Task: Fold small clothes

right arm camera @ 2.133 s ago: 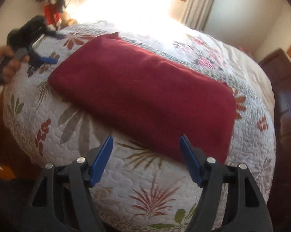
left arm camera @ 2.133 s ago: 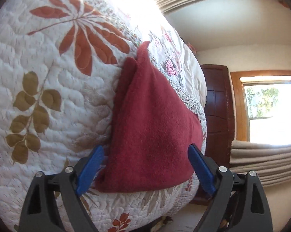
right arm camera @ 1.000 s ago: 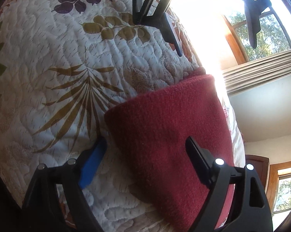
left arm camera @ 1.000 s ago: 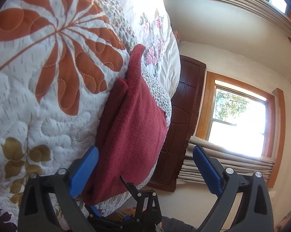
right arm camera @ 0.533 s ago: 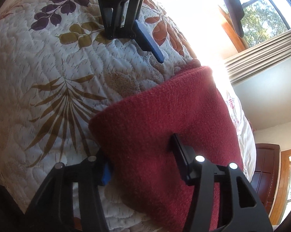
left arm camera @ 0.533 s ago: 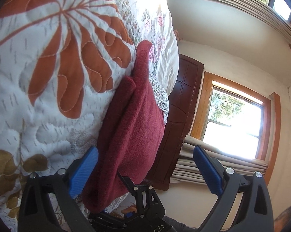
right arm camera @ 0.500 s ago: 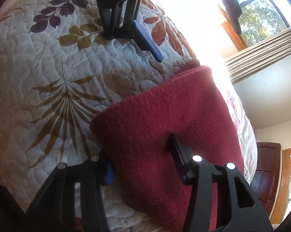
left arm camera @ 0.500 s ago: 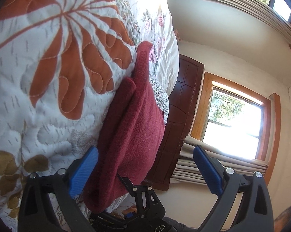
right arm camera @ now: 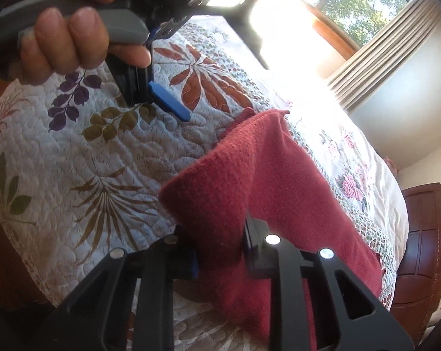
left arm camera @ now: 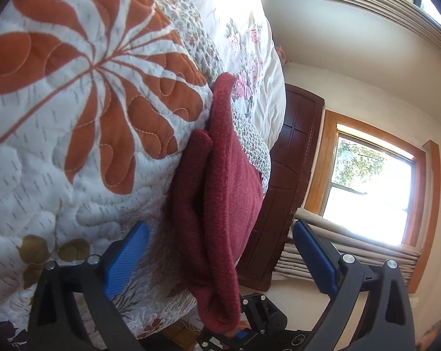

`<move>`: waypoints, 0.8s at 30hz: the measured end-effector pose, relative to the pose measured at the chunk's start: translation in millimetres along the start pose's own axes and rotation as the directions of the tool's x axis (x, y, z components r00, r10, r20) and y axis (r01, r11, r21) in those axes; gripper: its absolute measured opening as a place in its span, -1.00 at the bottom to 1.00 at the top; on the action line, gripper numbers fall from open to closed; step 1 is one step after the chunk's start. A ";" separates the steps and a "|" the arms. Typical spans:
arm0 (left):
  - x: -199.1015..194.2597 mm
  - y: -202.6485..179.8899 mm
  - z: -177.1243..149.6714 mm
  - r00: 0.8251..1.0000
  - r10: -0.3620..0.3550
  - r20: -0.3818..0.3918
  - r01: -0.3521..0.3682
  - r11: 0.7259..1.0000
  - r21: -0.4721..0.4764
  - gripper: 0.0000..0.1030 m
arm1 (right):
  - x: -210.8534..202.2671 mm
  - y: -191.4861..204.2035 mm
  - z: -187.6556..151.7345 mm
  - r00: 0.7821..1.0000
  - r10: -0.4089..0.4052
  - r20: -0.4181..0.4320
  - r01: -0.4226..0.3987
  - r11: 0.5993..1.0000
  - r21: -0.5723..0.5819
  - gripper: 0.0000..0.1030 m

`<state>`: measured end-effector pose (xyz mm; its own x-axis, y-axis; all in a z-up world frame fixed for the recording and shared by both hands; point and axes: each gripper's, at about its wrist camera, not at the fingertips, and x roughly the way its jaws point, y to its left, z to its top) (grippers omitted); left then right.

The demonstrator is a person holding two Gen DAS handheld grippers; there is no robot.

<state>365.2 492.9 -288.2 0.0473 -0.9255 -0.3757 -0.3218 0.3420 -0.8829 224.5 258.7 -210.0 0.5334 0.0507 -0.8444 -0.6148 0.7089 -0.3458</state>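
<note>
Left hand-held gripper [left arm camera: 219,256]: jaws wide apart, nothing between the blue pads [left arm camera: 126,260]; the red cloth's layered edge lies in the gap between them without touching either pad, as far as the left wrist view shows.
Left hand [right arm camera: 68,29]: seen from the right wrist view, above and to the left of the right hand-held gripper, wrapped round a grey handle; one blue pad of its gripper hangs just over the quilt.
Quilt [left arm camera: 74,117]: white, stitched, printed with orange, olive and purple leaves; it covers the bed and fills the space left of and ahead of both grippers.
Red cloth [right arm camera: 279,193]: a dark red fleece piece, folded in layers, lying on the quilt ahead of the left hand-held gripper; its near corner is lifted off the quilt into a peak at the right hand-held gripper.
Right hand-held gripper [right arm camera: 220,248]: jaws drawn in narrow, pinching the near corner of the red cloth (the fabric hides most of both pads).
Dark wooden furniture [left arm camera: 290,158]: past the bed, right of the cloth.
Window [left arm camera: 372,193]: wood-framed, far right of the left hand-held gripper, with folded blinds below it.
Writing: no brand, label or lettering can be read on anything.
</note>
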 end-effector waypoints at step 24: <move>92.7 -50.3 27.6 0.978 0.179 -0.104 -0.168 0.980 0.109 -0.52 | -26.3 -29.1 -3.8 0.997 0.033 0.064 -0.042 0.988 0.147 -0.59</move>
<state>411.9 394.4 -286.5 -0.1101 -0.8610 -0.4966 -0.2197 0.5083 -0.8327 226.1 234.1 -179.3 0.5488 0.1186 -0.8275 -0.5446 0.8017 -0.2463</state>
